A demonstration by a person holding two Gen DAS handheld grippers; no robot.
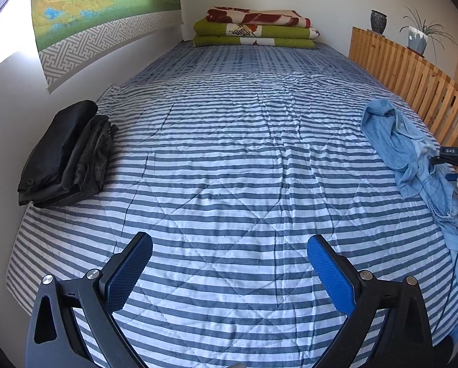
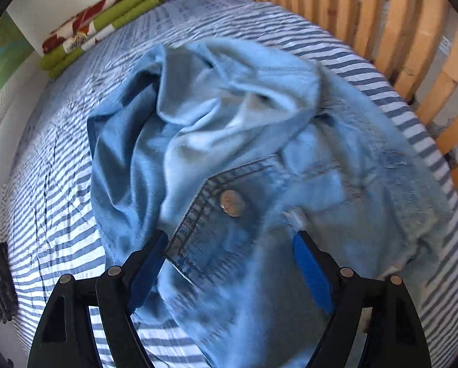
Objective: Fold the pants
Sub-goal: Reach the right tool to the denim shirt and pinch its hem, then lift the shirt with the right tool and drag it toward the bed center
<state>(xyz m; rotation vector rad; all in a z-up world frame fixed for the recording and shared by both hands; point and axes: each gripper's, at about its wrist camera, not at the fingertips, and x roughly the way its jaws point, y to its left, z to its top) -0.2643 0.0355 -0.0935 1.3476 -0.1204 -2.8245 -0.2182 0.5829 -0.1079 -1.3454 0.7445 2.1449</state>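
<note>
Light blue jeans (image 2: 216,122) lie crumpled at the right side of the striped bed (image 2: 60,220), next to the wooden slats. My right gripper (image 2: 231,236) points down over their waistband, its jaws wide. The metal button (image 2: 232,203) and the denim lie between the blue pads (image 2: 311,273), which do not press on the cloth. In the left wrist view the same jeans (image 1: 394,141) sit far right. My left gripper (image 1: 229,240) hangs open over bare striped cover (image 1: 229,159), holding nothing.
A folded black garment (image 1: 66,156) rests at the bed's left edge by the wall. Folded green and red blankets (image 1: 253,27) are stacked at the head. A wooden slatted rail (image 1: 413,73) lines the right side, with a vase (image 1: 378,21) and a plant (image 1: 419,36) on it.
</note>
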